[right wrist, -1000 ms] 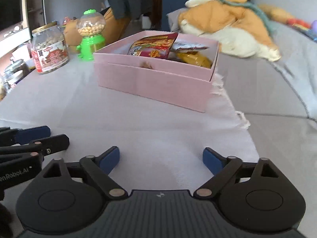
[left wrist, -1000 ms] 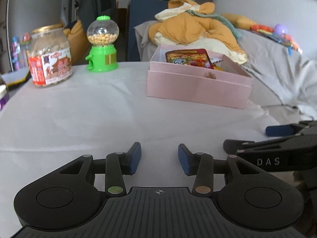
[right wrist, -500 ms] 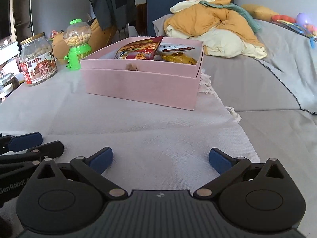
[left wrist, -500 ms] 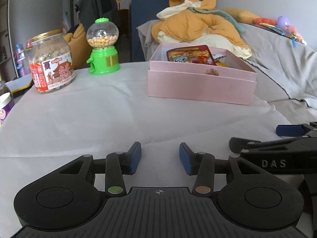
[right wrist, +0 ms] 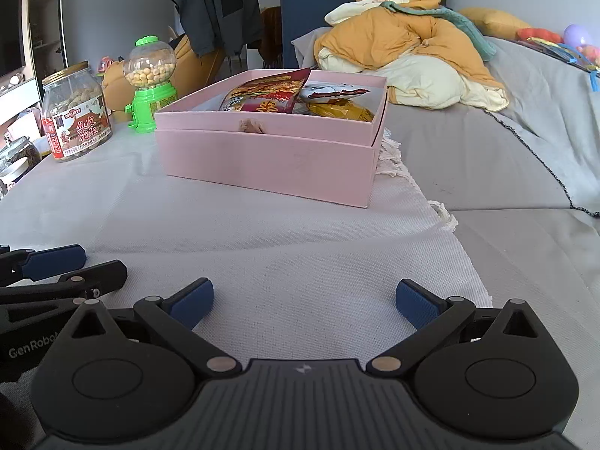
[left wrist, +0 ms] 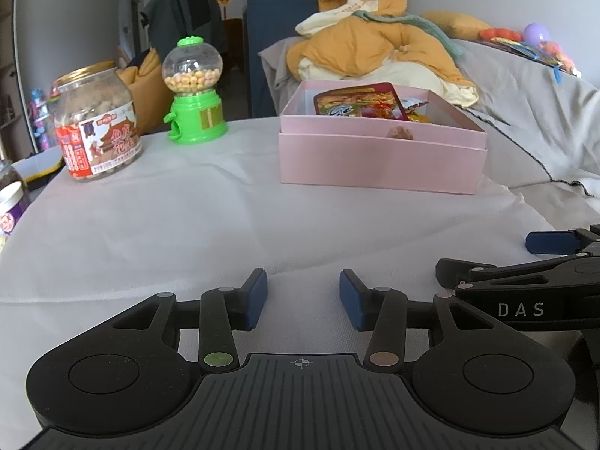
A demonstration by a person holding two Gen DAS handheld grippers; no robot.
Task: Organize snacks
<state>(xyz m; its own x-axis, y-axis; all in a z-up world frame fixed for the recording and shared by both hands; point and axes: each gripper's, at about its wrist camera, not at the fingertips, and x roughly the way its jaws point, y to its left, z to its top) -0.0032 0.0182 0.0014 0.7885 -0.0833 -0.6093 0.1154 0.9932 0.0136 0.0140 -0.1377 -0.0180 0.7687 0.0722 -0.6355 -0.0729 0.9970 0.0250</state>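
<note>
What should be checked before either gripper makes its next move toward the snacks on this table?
1. Left gripper empty, open: ok, a gap shows between the blue pads.
2. Right gripper empty, open: ok, spread wider than the left.
3. Pink box open on top and reachable: ok, no lid over it; it already holds a red snack bag and a yellow packet.
4. Peanut jar upright and lidded: ok.
5. Green candy dispenser upright, clear of the jar: ok, a gap shows between them.
6. Room left in the box for either item: cannot tell, its near wall hides the floor.
</note>
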